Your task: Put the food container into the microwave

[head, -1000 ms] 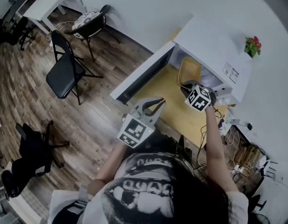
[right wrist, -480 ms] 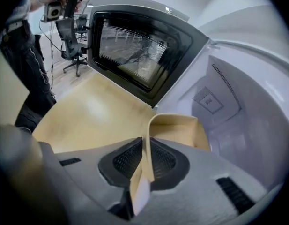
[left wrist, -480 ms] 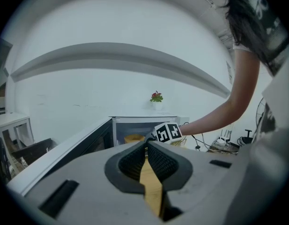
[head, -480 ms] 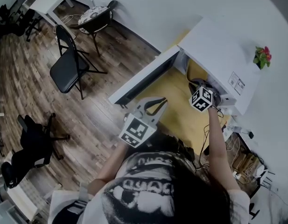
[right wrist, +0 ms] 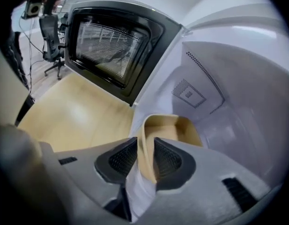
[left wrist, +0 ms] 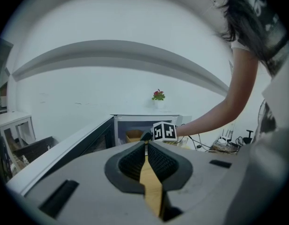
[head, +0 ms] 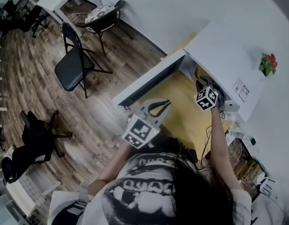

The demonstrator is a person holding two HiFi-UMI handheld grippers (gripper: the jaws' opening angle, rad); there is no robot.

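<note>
The white microwave [head: 226,60] stands on a yellow table [head: 179,114] with its door [head: 149,81] swung wide open. My right gripper [right wrist: 145,144] is shut on the near rim of the tan food container [right wrist: 174,125], which sits inside the white cavity [right wrist: 228,93]. From the head view the right gripper [head: 207,95] reaches into the opening, and it hides most of the container [head: 199,75]. My left gripper [left wrist: 145,146] is shut with nothing in it. It hangs over the table's front edge, in front of the door [left wrist: 83,139].
A small pot of red flowers [head: 268,63] sits on the microwave's top. A black folding chair [head: 74,62], a cushioned chair [head: 103,14] and a black office chair [head: 34,144] stand on the wood floor at left. Cables [head: 238,142] trail at the table's right.
My right gripper has carried the container from the microwave's opening deeper into the cavity. The left gripper has hardly moved.
</note>
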